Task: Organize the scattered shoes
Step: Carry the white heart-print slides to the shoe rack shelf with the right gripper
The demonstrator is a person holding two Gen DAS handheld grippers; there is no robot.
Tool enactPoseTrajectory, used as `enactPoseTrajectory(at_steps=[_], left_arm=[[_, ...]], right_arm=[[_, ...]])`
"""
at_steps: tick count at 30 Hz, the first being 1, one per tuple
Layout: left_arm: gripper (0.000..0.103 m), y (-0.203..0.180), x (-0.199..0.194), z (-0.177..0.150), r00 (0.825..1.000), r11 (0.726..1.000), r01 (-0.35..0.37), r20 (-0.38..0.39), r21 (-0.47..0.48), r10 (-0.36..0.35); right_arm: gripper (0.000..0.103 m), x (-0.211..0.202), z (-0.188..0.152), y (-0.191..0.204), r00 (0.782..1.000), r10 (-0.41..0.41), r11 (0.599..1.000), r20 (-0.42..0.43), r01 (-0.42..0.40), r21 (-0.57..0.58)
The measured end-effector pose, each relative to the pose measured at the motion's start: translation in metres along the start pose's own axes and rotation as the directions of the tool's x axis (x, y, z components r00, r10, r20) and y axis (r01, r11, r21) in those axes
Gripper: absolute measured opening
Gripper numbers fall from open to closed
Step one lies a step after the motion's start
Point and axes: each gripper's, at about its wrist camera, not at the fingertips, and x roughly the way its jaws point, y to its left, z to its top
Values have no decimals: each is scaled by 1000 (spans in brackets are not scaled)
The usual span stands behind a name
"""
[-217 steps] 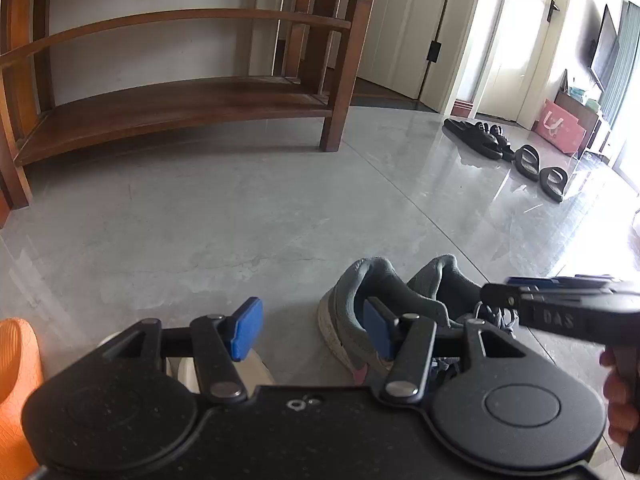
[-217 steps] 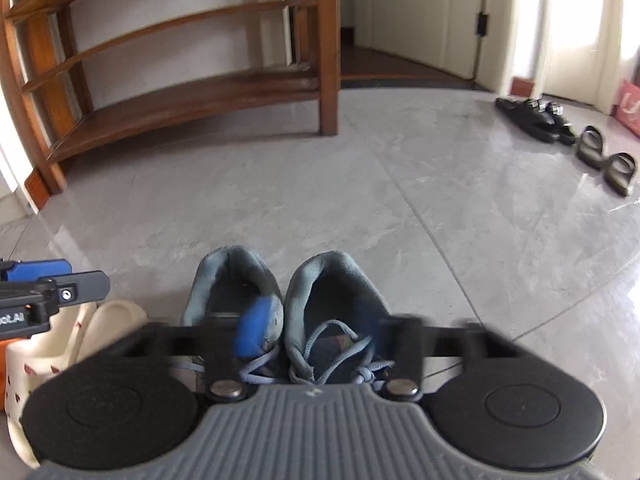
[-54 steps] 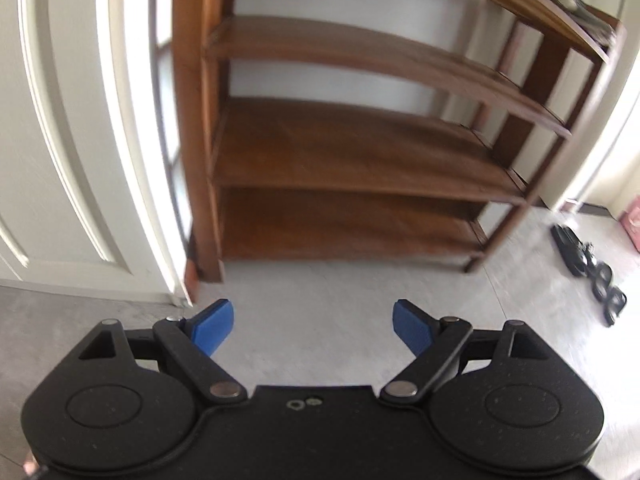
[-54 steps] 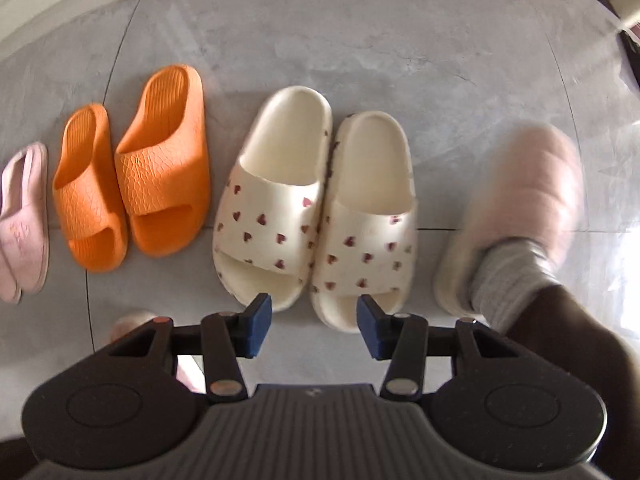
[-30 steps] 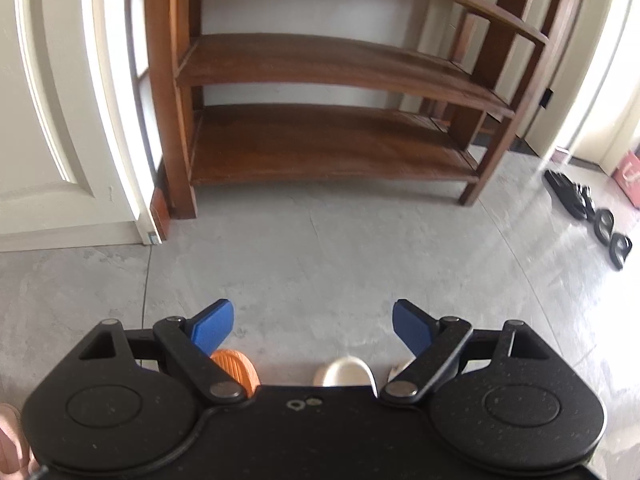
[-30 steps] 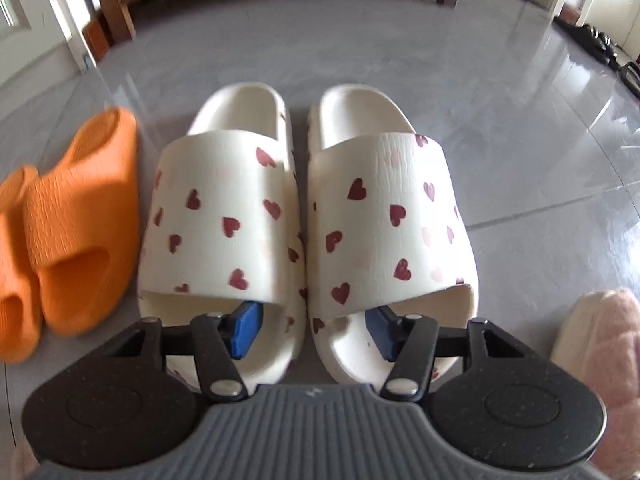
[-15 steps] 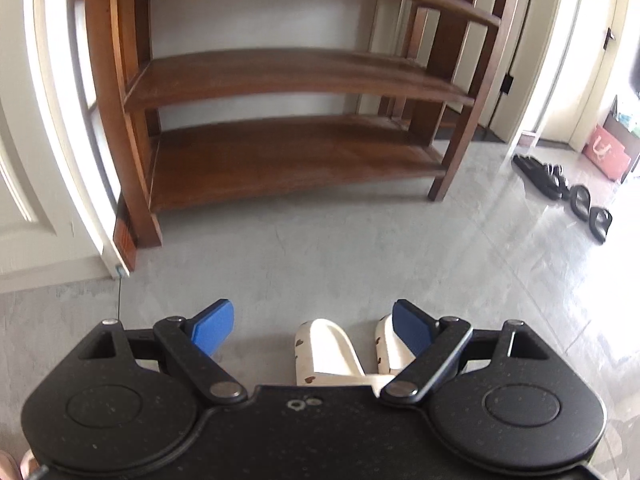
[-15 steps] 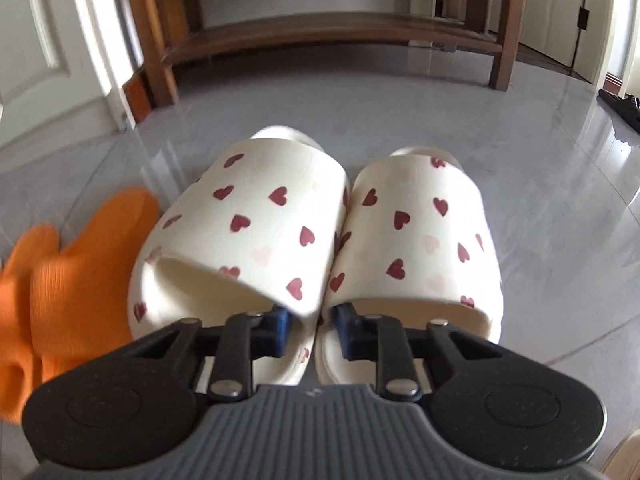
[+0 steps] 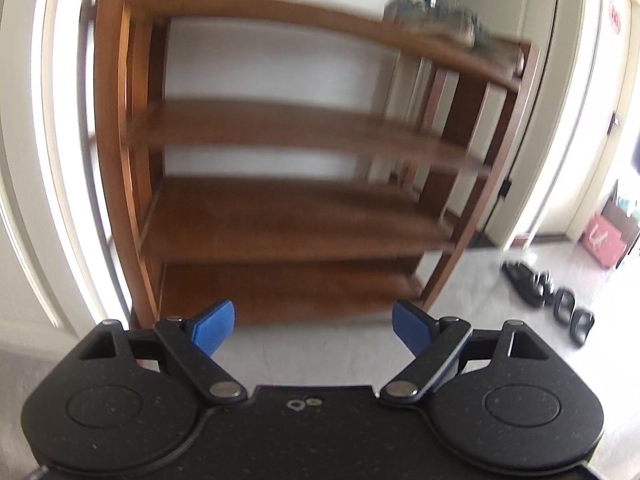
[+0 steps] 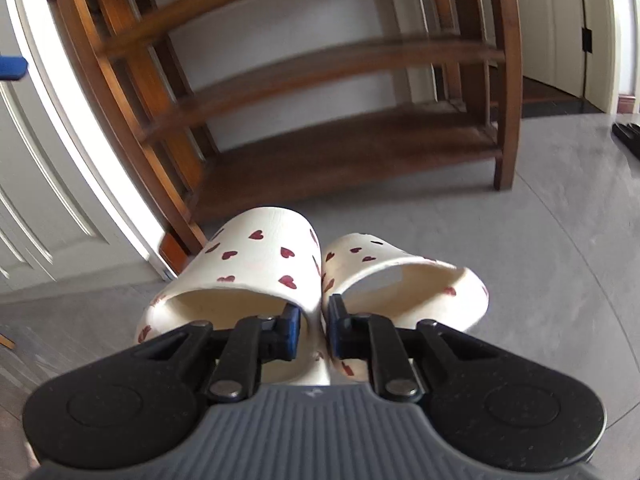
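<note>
Two cream slippers with red hearts (image 10: 256, 264) hang in the air side by side in the right wrist view. My right gripper (image 10: 314, 328) is closing, its blue pads pinching the two touching inner walls of the pair. The right slipper (image 10: 400, 264) tilts outward. Behind them stands the brown wooden shoe rack (image 10: 340, 152), its lower shelves bare. In the left wrist view my left gripper (image 9: 313, 322) is open and holds nothing, facing the same rack (image 9: 288, 216). A grey pair of sneakers (image 9: 440, 24) sits on the top shelf, blurred.
A white door (image 9: 24, 160) stands left of the rack. Black slippers (image 9: 524, 280) lie on the grey floor at the right, near a pink bag (image 9: 604, 240). A blue pad of the left gripper (image 10: 12, 68) shows at the right wrist view's left edge.
My right gripper has shut on the heart slippers and lifted them off the floor toward the rack. The left gripper rose too and stayed open; the orange slippers dropped out of view.
</note>
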Motion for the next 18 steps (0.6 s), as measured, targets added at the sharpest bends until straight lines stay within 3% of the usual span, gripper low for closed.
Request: enactPoseTrajectory(at_steps=[4, 7, 14, 18], left_arm=[[87, -5, -30, 49, 998, 1000, 2, 56, -10, -1], [87, -4, -47, 75, 996, 1000, 2, 90, -16, 0], [87, 9, -69, 96, 996, 1000, 12, 90, -8, -12], [87, 15, -81, 106, 997, 999, 10, 82, -46, -6]], right_arm=[[14, -58, 70, 21, 997, 59, 998, 52, -58, -19], [14, -78, 94, 30, 998, 44, 999, 45, -43, -25], [15, -98, 110, 43, 1000, 14, 1000, -15, -14, -24], [15, -120, 133, 54, 1000, 6, 1000, 13, -6, -1]])
